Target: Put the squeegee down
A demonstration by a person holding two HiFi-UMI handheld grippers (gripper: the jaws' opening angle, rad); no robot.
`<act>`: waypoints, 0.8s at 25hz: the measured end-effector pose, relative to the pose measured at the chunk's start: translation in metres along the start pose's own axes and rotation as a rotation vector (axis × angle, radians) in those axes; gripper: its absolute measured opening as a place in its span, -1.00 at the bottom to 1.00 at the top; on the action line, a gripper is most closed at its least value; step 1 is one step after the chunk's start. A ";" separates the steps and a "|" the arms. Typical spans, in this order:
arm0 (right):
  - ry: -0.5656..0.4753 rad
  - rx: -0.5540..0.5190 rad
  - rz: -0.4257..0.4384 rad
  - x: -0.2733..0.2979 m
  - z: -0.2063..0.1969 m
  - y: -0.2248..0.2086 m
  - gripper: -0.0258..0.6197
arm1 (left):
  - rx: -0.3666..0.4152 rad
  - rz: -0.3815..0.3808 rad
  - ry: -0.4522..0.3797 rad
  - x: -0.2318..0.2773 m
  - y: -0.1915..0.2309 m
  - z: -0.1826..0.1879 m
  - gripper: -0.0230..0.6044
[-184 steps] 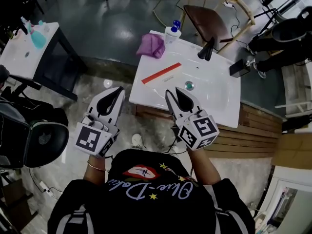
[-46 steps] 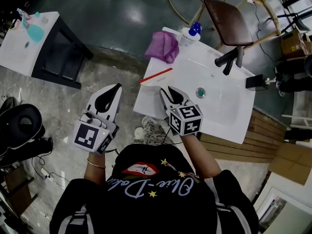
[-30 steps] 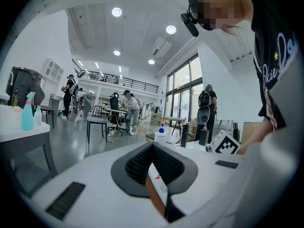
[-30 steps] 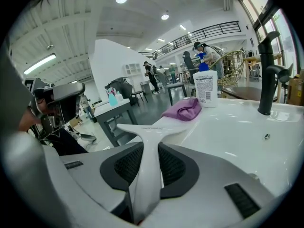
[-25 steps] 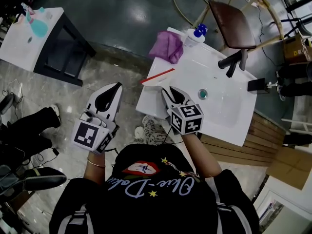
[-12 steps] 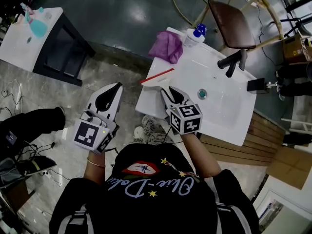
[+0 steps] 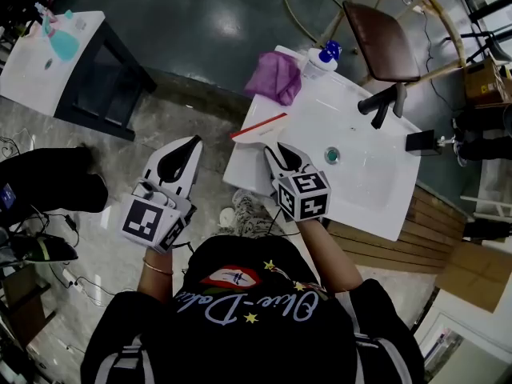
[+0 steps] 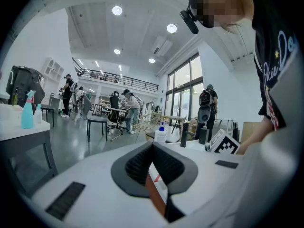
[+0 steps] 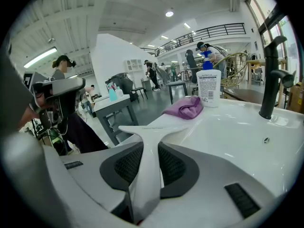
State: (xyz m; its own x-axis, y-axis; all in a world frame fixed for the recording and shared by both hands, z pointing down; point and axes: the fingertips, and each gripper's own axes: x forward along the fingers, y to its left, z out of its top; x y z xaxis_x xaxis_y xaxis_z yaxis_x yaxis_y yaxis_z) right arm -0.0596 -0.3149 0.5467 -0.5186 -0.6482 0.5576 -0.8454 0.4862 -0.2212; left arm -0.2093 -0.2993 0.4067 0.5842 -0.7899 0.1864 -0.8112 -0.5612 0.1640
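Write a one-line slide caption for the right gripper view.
Right claw grips the white squeegee at the sink's edge, purple cloth behind.

White T-shaped squeegee (image 9: pixel 151 128), red-edged blade over the basin's (image 9: pixel 228 127) corner, handle gripped in the right tongs (image 7: pixel 282 152)

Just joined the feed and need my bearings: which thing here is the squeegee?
Find the white sink in front of the person. At its left edge is the squeegee, its white handle clamped in the right tool. Its thin red blade strip sets it apart from the purple cloth and blue-capped bottle further back.
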 end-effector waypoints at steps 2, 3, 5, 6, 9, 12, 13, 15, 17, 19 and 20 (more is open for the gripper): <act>0.005 -0.009 -0.002 0.001 -0.001 0.000 -0.63 | 0.000 0.000 0.002 0.000 0.001 0.000 -0.89; 0.007 -0.012 -0.004 0.001 -0.001 0.000 -0.63 | -0.002 0.001 0.002 -0.001 0.001 -0.001 -0.90; 0.011 -0.017 -0.006 0.001 -0.001 0.000 -0.63 | -0.003 0.002 0.002 -0.001 0.001 -0.002 -0.90; 0.012 -0.019 -0.007 0.002 -0.002 0.000 -0.63 | -0.003 0.002 0.002 -0.002 0.001 -0.002 -0.90; 0.018 -0.025 -0.009 0.002 -0.002 0.001 -0.63 | -0.004 0.003 0.003 -0.003 0.002 -0.002 -0.90; 0.023 -0.030 -0.012 0.002 -0.003 0.001 -0.63 | -0.008 0.011 0.005 -0.004 0.004 -0.003 -0.89; 0.025 -0.032 -0.014 0.002 -0.003 0.001 -0.63 | -0.010 0.014 0.007 -0.004 0.005 -0.003 -0.90; 0.026 -0.036 -0.016 0.003 -0.003 0.001 -0.63 | -0.011 0.017 0.008 -0.005 0.006 -0.003 -0.90; 0.027 -0.039 -0.019 0.003 -0.003 0.001 -0.63 | -0.012 0.018 0.005 -0.007 0.007 -0.003 -0.90; 0.029 -0.042 -0.021 0.004 -0.003 0.001 -0.63 | -0.015 0.019 0.006 -0.008 0.009 -0.004 -0.90; 0.030 -0.044 -0.023 0.004 -0.003 0.001 -0.63 | -0.014 0.018 0.007 -0.008 0.009 -0.004 -0.90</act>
State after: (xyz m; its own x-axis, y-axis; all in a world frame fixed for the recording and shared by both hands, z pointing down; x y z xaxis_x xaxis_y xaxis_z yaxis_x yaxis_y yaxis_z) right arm -0.0620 -0.3150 0.5508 -0.4949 -0.6416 0.5861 -0.8501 0.4972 -0.1736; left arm -0.2206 -0.2970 0.4109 0.5699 -0.7979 0.1963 -0.8211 -0.5437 0.1738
